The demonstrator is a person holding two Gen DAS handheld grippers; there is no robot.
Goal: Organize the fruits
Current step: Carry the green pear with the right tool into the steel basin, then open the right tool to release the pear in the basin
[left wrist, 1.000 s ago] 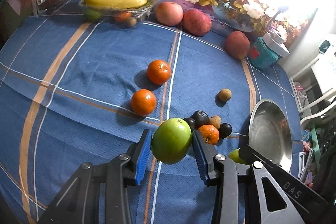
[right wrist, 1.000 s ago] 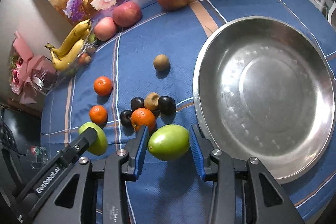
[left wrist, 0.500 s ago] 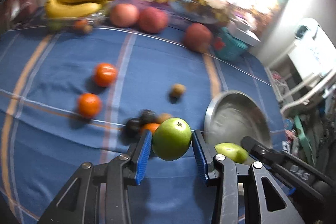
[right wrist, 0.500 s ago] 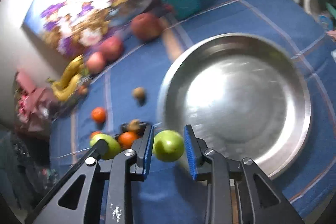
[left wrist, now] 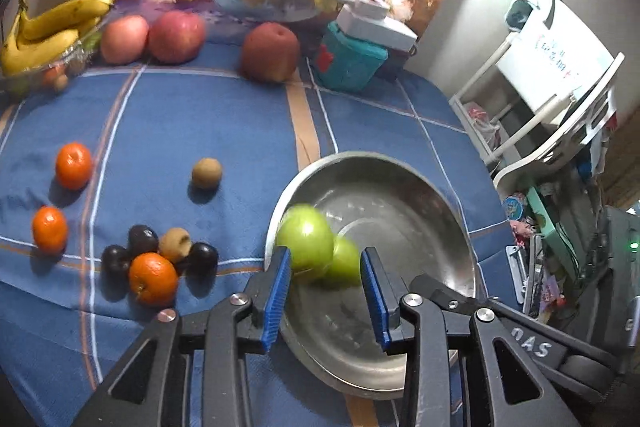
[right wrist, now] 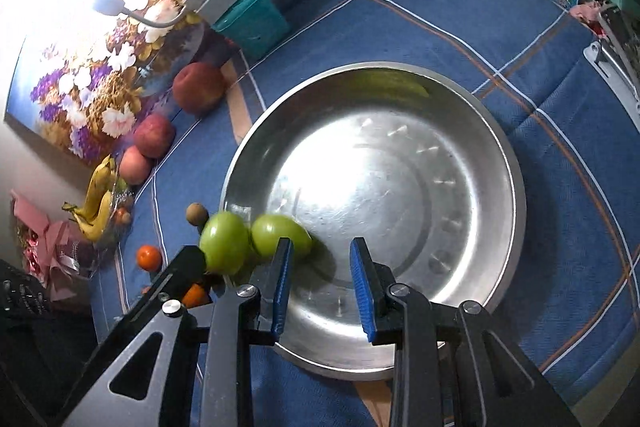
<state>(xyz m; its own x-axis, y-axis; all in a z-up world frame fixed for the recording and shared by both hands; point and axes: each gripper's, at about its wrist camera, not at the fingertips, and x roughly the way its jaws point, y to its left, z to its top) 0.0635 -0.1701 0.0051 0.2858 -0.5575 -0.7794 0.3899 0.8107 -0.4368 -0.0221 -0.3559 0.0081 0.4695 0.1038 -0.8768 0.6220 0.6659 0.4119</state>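
Blue tablecloth (left wrist: 224,131); green apples (right wrist: 280,235) at bowl rim (right wrist: 240,163).

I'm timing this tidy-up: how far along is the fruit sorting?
Done: two green apples sit, blurred, in the steel bowl. In hand: nothing; the left tool, jaws closing, presses no fruit; the right tool is empty. Left: oranges, plums, brown fruits and red apples on the cloth.

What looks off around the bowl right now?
One green apple overlaps the steel bowl's left rim, motion-blurred, and may roll out; the other green apple is inside. Nothing else looks spilled or damaged.
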